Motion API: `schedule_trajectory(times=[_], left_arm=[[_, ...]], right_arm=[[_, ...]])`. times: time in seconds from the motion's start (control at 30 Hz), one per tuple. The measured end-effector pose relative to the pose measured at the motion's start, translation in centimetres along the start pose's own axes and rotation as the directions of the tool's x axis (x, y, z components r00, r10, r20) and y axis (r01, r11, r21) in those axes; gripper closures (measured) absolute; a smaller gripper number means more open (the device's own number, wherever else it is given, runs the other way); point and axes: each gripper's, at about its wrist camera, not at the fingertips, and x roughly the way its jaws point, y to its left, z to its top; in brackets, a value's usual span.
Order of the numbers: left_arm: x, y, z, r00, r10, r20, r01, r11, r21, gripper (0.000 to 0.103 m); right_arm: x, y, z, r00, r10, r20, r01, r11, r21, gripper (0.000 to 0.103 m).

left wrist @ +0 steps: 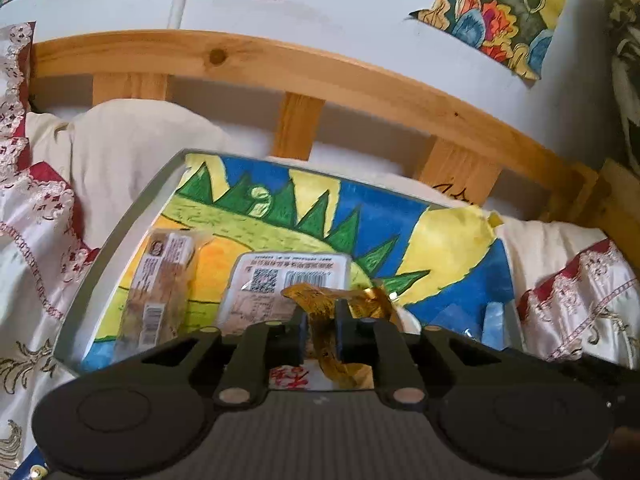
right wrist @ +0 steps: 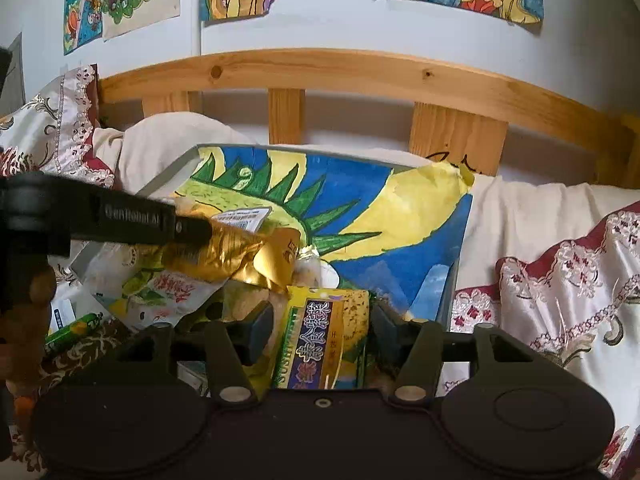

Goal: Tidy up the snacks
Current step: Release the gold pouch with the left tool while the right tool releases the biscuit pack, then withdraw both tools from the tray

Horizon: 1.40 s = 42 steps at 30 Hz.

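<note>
Gold wrapper (left wrist: pixel 326 332) pinched by left hand-held gripper (left wrist: pixel 322 334), pitched down over tray (left wrist: pixel 120 236). Right hand-held gripper (right wrist: pixel 322 330), pitched down, straddles seaweed pack (right wrist: pixel 316 340); contact unclear, 6 o'clock.

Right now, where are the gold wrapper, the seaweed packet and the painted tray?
gold wrapper (left wrist: pixel 326 320): left wrist view, crinkled strip between the claw's fingers.
seaweed packet (right wrist: pixel 320 340): right wrist view, printed front.
painted tray (right wrist: pixel 168 178): right wrist view, grey left rim.
</note>
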Motion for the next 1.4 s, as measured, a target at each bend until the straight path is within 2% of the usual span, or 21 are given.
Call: schedule_trajectory(times=[0.17,0.23,0.33,0.5,0.63,0.73,0.87,1.07,1.2,1.4], left_arm=[[0.2,0.3,-0.5,0.999,0.028,-0.026,-0.028,1.000,0.007,0.071],[0.2,0.4,-0.7,0.999,0.043,-0.034,-0.042,0.999,0.015,0.046],[-0.3,0.6,-1.0,0.998,0.060,-0.014,-0.059,0.998,0.017,0.033],[-1.6,1.2,-0.8,0.999,0.049,0.020,-0.048,0.999,-0.021,0.015],[-3.1,1.9,-0.5,0.996,0.061,0.068,-0.058,0.997,-0.046,0.006],[-4.5,2.1,-0.5,0.990,0.090,0.108,-0.086,0.995,-0.046,0.001],[-6.3,2.7,-0.7,0.987,0.102,0.127,-0.097,0.994,-0.045,0.001],[-10.2,3.9,-1.8,0.977,0.141,0.161,-0.136,0.990,-0.045,0.001],[-12.9,4.9,-2.6,0.971,0.161,0.175,-0.152,0.986,-0.063,0.001],[-16.9,5.7,-4.2,0.972,0.160,0.175,-0.150,0.986,-0.068,0.001]], right_arm=[[-0.1,0.1,0.0,1.000,-0.003,-0.002,0.003,1.000,-0.002,0.034],[-0.2,0.1,0.1,1.000,-0.011,0.000,0.011,1.000,0.001,0.029],[-0.5,0.0,0.2,1.000,-0.022,0.009,0.022,1.000,0.009,0.021],[-1.2,-0.2,0.5,0.999,-0.032,0.023,0.031,0.999,0.030,0.005],[-1.7,-0.5,0.7,0.998,-0.042,0.038,0.040,0.998,0.054,0.003],[-2.4,-0.8,0.8,0.998,-0.040,0.051,0.036,0.996,0.086,0.002],[-3.7,-0.6,0.9,0.997,-0.035,0.074,0.028,0.995,0.095,0.001],[-6.6,0.6,0.8,0.993,0.005,0.116,-0.011,0.999,0.049,0.001],[-9.0,1.4,0.7,0.989,0.006,0.150,-0.010,1.000,0.024,0.001],[-12.8,3.0,-0.5,0.984,0.065,0.167,-0.055,0.996,-0.065,0.001]])
